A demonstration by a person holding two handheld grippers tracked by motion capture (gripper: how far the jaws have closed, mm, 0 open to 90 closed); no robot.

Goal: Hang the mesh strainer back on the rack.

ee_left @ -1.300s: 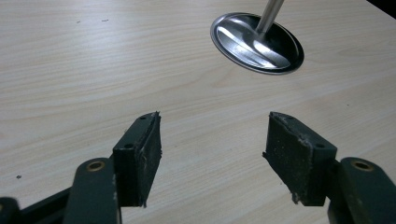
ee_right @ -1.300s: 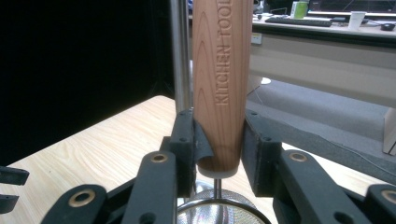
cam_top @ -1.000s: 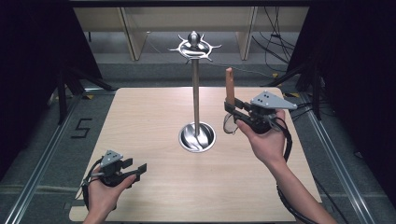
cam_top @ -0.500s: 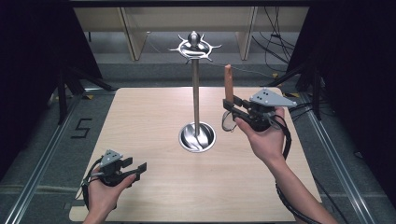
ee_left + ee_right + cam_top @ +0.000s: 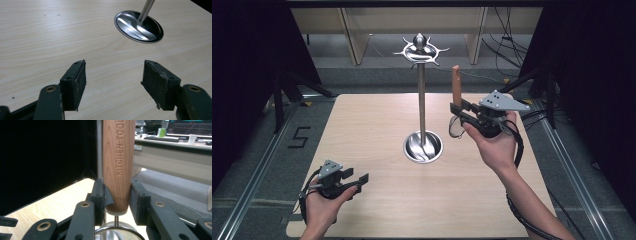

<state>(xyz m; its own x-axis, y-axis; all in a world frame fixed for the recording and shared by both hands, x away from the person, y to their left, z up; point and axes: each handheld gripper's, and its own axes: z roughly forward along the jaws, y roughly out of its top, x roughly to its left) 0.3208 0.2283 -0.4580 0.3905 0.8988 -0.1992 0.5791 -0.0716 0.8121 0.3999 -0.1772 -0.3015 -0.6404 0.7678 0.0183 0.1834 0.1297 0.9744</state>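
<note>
High view: right gripper (image 5: 457, 111) is raised above the table's (image 5: 377, 125) right half, toward the far right corner, clamped on a wooden-handled strainer (image 5: 456, 95). Handle stands upright above the jaws; the mesh bowl hangs below them, just right of the stand's pole.

Right gripper view: both pads (image 5: 100, 195) are pressed against the lower end of the strainer's wooden handle (image 5: 118, 165), which is stamped "KITCHEN TOOL". A thin metal stem leaves the handle's end, and the mesh bowl's rim (image 5: 117, 231) sits just below the jaws. Handle is vertical, centred between the jaws.

Utensil stand (image 5: 422, 100): chrome pole rising from a round dish base (image 5: 423, 147) at about the table's centre, hook crown on top. The hooks carry nothing. Strainer is near the pole, not touching it as far as I can tell.

Left gripper (image 5: 357, 181) is low over the table's near left corner, held in the left hand (image 5: 319, 207), jaws pointing right toward the stand base.

Left gripper view: jaws are spread wide with nothing between them, bare wood under the pads (image 5: 76, 85). Stand's base dish (image 5: 138, 26) is well ahead, toward upper right of that view.
</note>
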